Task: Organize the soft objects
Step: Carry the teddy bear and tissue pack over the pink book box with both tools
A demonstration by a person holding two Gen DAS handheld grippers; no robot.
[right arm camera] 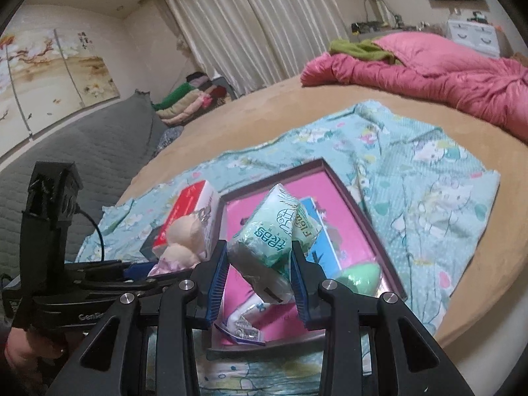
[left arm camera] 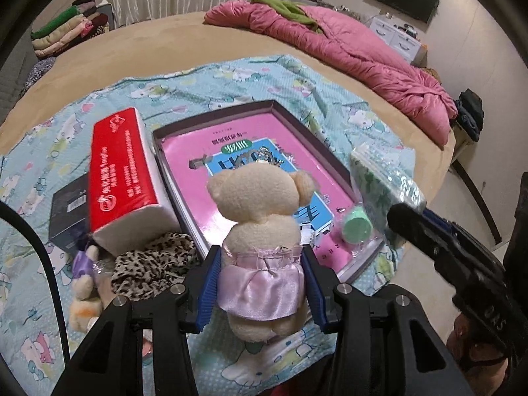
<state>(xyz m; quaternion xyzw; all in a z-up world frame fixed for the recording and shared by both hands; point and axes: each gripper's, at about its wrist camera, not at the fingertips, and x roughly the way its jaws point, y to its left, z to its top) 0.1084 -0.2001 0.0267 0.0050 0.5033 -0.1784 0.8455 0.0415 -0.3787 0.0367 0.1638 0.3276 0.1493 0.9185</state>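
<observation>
**Over the tray, both hands loaded**

On the bed, the shallow tray (left arm camera: 333,151) holds only a green sponge (left arm camera: 357,225); the red tissue pack (left arm camera: 123,178) and leopard cloth (left arm camera: 155,264) wait outside; left gripper (left arm camera: 260,283) clamps the teddy bear (left arm camera: 260,211) at its waist, right gripper (right arm camera: 260,277) pinches a small tissue packet (right arm camera: 267,241), both above the tray.

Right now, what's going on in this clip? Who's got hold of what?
A person is sorting soft items on a bed, a handheld gripper in each hand. The left gripper is clamped on a cream teddy bear in a pink dress, held above the near edge of a shallow box with a pink liner. The right gripper holds a green-and-white tissue packet over the same box. A green egg-shaped item already lies inside it. A red tissue pack and a leopard-print cloth lie beside the box.
</observation>
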